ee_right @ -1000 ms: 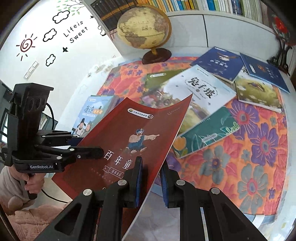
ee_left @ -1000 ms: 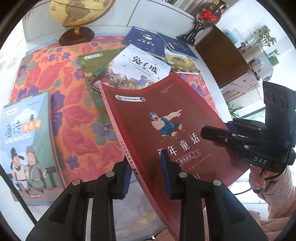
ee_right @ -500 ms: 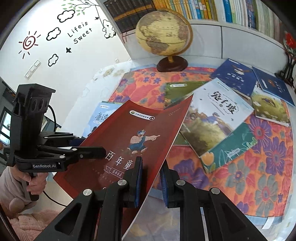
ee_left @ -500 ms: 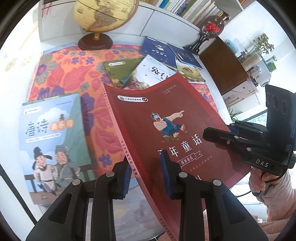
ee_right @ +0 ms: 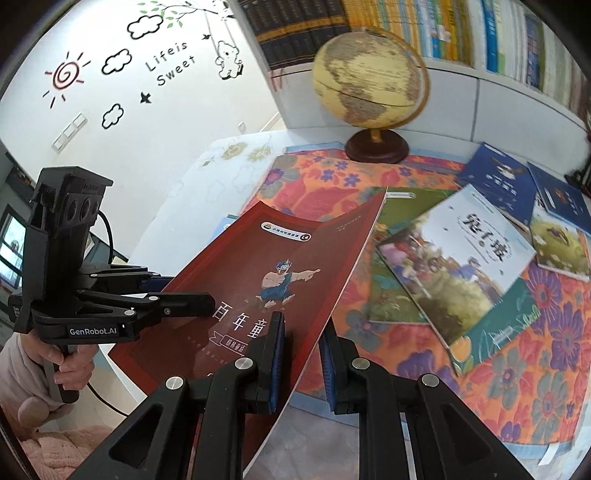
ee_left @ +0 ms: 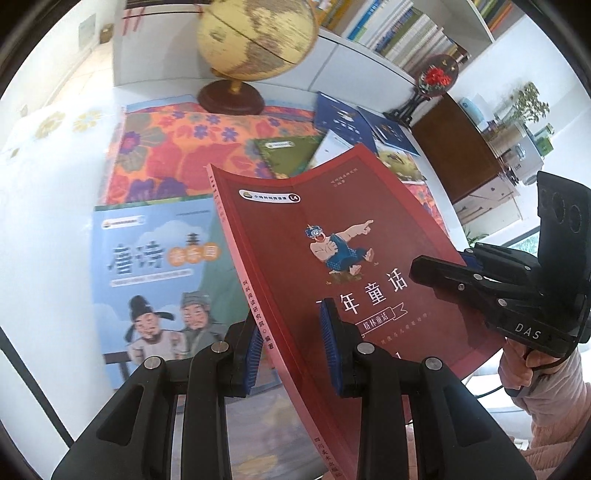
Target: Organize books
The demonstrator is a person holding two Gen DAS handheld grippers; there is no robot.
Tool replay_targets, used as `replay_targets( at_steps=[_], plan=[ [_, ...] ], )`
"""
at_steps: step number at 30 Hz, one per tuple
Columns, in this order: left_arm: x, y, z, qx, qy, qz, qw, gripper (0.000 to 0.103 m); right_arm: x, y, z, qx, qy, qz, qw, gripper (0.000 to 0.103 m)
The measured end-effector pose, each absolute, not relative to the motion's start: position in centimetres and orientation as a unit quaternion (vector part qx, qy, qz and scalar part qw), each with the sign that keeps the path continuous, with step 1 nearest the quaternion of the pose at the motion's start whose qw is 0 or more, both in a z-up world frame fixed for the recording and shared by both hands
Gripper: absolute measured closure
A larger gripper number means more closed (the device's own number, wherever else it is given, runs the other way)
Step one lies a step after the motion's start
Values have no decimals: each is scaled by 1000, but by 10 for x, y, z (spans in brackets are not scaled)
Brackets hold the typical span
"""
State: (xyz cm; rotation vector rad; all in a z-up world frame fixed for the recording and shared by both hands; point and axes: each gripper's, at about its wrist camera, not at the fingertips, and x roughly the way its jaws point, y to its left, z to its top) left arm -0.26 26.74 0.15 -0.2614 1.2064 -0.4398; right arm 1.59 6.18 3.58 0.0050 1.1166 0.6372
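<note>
The left hand-held gripper [ee_left: 291,354] clamps the spine edge of the red book [ee_left: 332,258], its blue pads [ee_left: 252,358] pressed on either side of the near corner. The right hand-held gripper [ee_right: 301,362] grips the same book's opposite, open edge near its lower corner, jaws narrow around the cover. Between the two, the red book hangs in the air above the bench [ee_left: 48,229], tilted and bowed, its cover with the cartoon figure facing up. In the left wrist view the right gripper's black body shows at the right, a hand [ee_left: 517,369] in a pink sleeve on its handle; in the right wrist view the left one shows at the left, likewise held by a hand [ee_right: 70,365]. Beneath the red book's left side a light blue book [ee_left: 147,280] lies flat on the bench, partly on the floral cloth [ee_left: 166,155]. Farther back, on the cloth, lie a green book [ee_left: 288,155], a white-covered book [ee_right: 461,258], two dark blue books [ee_right: 498,181] and another by them. A globe [ee_right: 369,85] stands at the cloth's far edge, before a bookshelf [ee_right: 443,29].
</note>
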Motion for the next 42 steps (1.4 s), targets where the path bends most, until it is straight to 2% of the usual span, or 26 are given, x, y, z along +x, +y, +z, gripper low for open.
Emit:
replay_targets(
  at_steps=[27, 42],
  plan=[
    [-5, 347, -19, -146, 567, -160, 795, 77, 29, 146, 20, -9, 528, 325, 785, 85],
    [13, 391, -69, -191, 601, -141, 763, 77, 46, 182, -26, 9, 561, 318, 764, 85]
  ],
)
